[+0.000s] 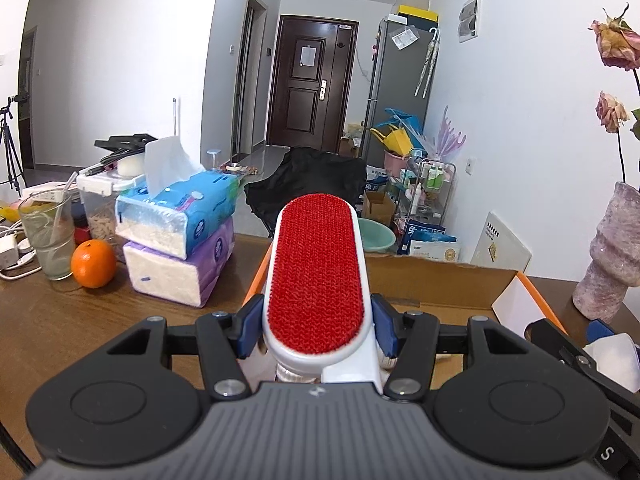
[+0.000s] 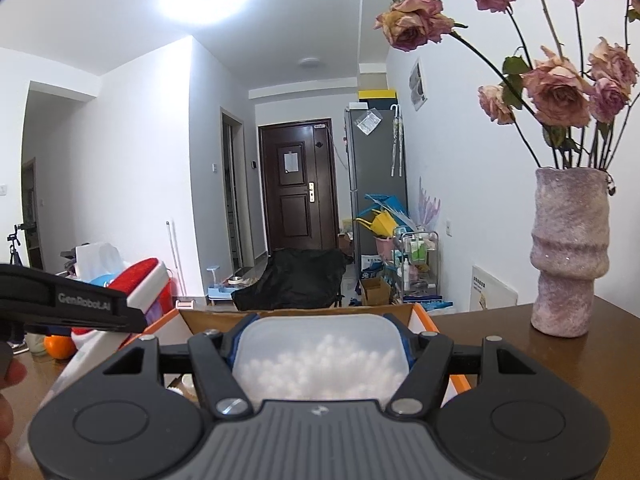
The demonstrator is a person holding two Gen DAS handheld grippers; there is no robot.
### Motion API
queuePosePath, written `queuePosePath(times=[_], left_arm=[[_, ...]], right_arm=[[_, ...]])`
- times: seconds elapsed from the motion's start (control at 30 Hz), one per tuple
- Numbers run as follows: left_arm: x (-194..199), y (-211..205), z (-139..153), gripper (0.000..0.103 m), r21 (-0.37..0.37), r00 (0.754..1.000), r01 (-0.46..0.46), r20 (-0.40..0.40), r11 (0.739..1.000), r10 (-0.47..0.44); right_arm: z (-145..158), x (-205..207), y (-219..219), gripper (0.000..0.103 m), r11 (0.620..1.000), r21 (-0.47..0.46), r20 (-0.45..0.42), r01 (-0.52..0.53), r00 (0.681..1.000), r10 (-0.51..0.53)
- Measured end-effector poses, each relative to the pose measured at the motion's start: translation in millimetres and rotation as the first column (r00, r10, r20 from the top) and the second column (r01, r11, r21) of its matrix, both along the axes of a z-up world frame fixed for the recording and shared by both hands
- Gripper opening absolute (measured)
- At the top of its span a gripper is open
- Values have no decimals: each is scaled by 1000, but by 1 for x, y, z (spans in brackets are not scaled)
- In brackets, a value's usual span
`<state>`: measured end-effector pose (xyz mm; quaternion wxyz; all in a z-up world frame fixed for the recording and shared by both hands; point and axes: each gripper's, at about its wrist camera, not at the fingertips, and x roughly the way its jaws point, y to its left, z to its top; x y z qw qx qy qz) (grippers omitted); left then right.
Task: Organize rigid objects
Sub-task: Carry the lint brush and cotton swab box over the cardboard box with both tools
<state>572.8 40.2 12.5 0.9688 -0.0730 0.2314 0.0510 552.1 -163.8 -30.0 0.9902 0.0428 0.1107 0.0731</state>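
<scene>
Red-faced lint brush (image 1: pixel 316 276) pinched in left gripper (image 1: pixel 316 328), frosted plastic container (image 2: pixel 320 356) clamped in right gripper (image 2: pixel 320 344), both tilted slightly down over cardboard box (image 1: pixel 432 280).

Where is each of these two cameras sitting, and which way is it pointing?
Left wrist: rides the left gripper, looking along its fingers at the red lint brush it grips, over the cardboard box.
Right wrist: rides the right gripper, which clamps a clear tub; the left gripper and a fingertip show.
Shared: box, door, vase.
</scene>
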Motion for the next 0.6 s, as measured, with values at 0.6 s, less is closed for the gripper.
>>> queuePosePath(times=[0.6], left_arm=[[52, -8, 1, 56, 29, 1000, 13, -1, 999, -13]], right_arm=[[6, 54, 8, 65, 1000, -7, 29, -15, 999, 15]])
